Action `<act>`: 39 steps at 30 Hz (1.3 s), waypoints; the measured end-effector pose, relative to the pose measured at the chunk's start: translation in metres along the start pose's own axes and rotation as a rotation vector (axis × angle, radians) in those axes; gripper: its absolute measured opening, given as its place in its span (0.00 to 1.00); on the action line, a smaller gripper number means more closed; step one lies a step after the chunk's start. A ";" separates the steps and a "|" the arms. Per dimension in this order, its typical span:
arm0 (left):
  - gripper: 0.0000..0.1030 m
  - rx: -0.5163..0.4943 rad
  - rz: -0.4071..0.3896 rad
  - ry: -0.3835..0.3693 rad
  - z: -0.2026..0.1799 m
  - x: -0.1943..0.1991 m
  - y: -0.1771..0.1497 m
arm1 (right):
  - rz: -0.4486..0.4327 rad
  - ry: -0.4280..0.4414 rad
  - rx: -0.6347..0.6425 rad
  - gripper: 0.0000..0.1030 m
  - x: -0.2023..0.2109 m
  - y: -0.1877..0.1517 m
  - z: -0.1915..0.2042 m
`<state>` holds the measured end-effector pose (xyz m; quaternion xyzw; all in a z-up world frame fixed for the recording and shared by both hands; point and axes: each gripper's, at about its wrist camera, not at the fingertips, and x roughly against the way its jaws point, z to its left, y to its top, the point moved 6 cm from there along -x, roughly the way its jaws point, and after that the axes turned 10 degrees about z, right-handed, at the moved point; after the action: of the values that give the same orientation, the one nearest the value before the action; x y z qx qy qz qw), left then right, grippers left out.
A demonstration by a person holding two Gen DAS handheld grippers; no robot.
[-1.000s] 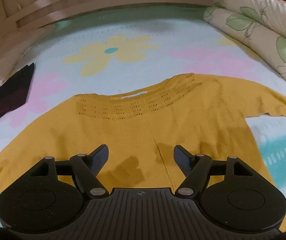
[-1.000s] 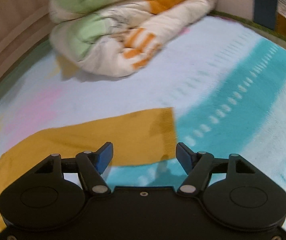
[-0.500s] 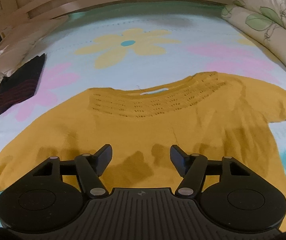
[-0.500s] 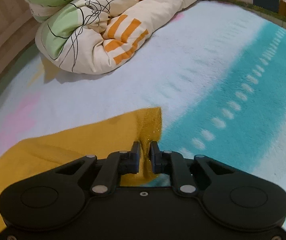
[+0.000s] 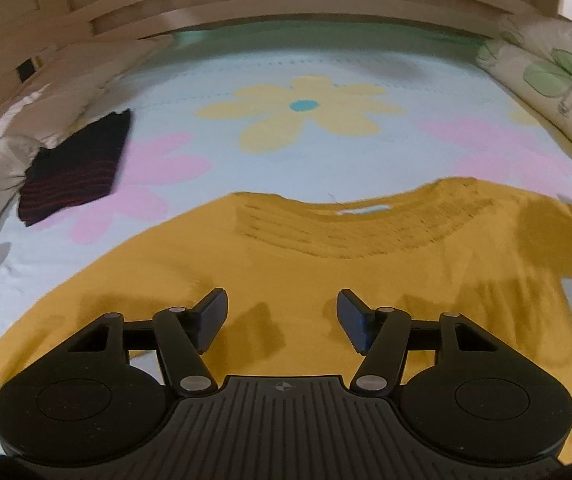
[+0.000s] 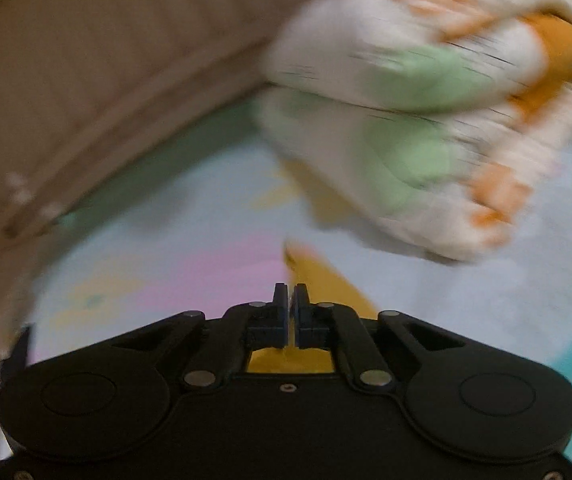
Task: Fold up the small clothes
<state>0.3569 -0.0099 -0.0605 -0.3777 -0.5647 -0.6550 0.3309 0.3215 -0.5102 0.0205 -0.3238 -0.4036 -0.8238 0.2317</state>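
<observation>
On bed: right gripper (image 6: 290, 296) fingers clamped on yellow sweater (image 5: 286, 280) sleeve, lifting; left gripper (image 5: 282, 312) fingers apart, empty, just narrowed. Next: carry sleeve across body.

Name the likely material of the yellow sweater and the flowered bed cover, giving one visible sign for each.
Yellow sweater: probably a soft matte knit; rows of small openwork holes run below the neckline. Flowered bed cover: seemingly plush or fleecy printed fabric; no sheen, soft-edged flowers. The blur leaves its weave uncertain.
</observation>
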 end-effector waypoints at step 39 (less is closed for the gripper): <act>0.58 -0.025 0.051 -0.003 0.002 -0.013 -0.005 | 0.206 -0.329 0.128 0.60 -0.158 -0.092 -0.003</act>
<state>0.3595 -0.0075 -0.0739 -0.3968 -0.5472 -0.6528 0.3420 0.3697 -0.4411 -0.1420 -0.4782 -0.4522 -0.7043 0.2660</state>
